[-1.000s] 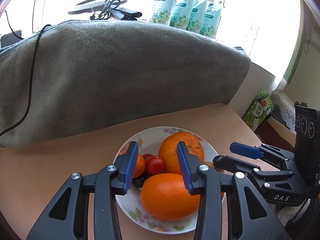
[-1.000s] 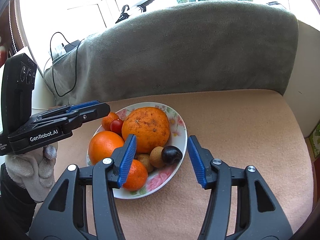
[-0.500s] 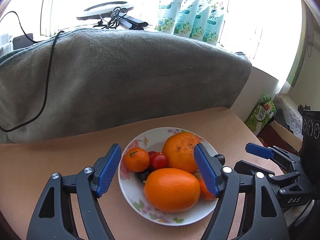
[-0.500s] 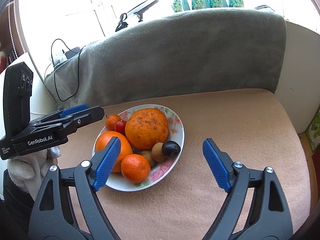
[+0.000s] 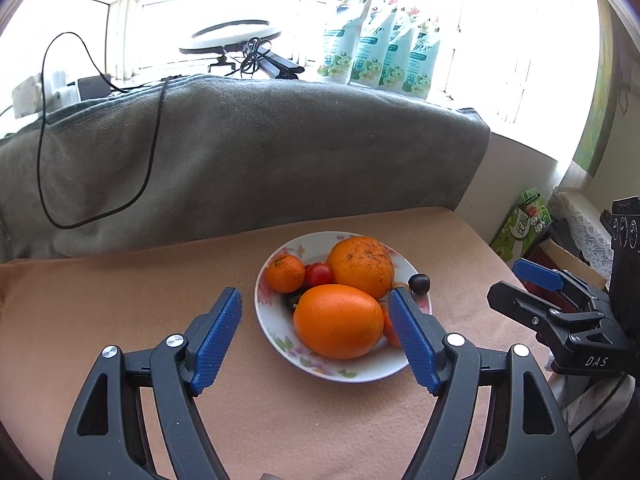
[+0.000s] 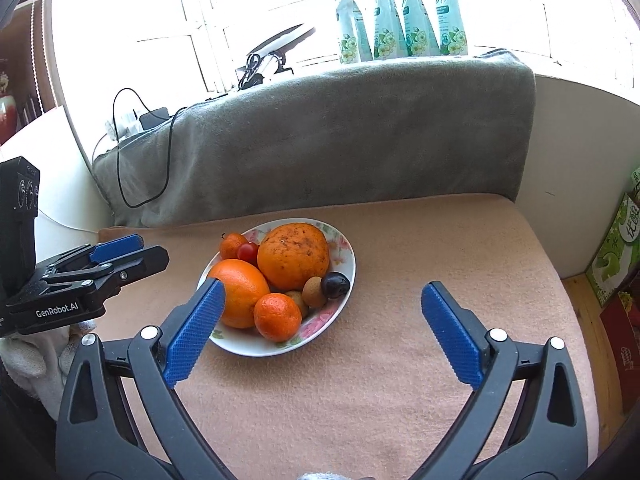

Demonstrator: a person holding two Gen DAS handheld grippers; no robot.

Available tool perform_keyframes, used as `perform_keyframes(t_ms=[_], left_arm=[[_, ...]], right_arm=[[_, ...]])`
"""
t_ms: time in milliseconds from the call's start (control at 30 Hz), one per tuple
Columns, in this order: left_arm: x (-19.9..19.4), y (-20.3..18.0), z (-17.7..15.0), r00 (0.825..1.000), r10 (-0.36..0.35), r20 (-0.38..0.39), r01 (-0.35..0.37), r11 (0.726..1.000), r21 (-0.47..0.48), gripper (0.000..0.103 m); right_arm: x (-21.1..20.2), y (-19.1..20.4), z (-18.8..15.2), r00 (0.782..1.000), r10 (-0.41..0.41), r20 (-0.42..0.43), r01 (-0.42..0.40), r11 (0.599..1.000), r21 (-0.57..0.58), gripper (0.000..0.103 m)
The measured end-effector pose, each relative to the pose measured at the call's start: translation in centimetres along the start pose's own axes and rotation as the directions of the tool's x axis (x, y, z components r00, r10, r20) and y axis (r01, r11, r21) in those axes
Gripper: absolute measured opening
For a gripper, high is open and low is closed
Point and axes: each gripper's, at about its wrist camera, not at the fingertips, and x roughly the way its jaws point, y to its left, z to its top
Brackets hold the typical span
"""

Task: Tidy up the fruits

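A flowered white plate [image 5: 276,332] [image 6: 344,280] on a tan cloth holds a smooth orange [image 5: 338,321] [image 6: 240,292], a bigger speckled orange [image 5: 364,266] [image 6: 293,255], a small mandarin [image 5: 285,274] [image 6: 232,245], a second mandarin [image 6: 277,317], a cherry tomato [image 5: 319,274] [image 6: 248,252], a dark plum [image 5: 419,283] [image 6: 335,284] and brown longans [image 6: 314,291]. My left gripper [image 5: 316,322] is open and empty, in front of the plate. My right gripper [image 6: 320,312] is open and empty, right of the plate; it also shows in the left wrist view [image 5: 520,284].
A grey blanket-covered backrest [image 5: 248,152] [image 6: 340,136] rises behind the cloth with a black cable [image 5: 100,208] over it. Refill pouches [image 5: 376,60] stand on the sill. Green boxes [image 6: 618,248] sit at the right, beyond the cloth's edge.
Both grippers have opened wide and drawn back from the plate. The fruit has not moved.
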Motion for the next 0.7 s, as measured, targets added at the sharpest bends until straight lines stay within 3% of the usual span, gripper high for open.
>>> perform_keyframes(t_ms=[100,467,700], left_arm=[[-1.3,-0.4,-0.8,1.0,0.024,0.012,-0.024,1.0,0.001,0.084],[-3.7,-1.6,-2.5,0.998,0.067,0.021,-0.067,0.998,0.01,0.085],[-4.4,-1.5,-2.8,0.998,0.057,0.012,-0.057,0.998,-0.008,0.085]], right_arm=[[-0.9,0.3,-0.3,1.0,-0.013,0.016,0.013,1.0,-0.01,0.101],[-2.8,-0.1,-0.8,0.998,-0.033,0.046,0.032,0.999,0.029,0.103],[-3.1,-0.1,-0.9,0.998,-0.037,0.047,0.036,0.999,0.032,0.103]])
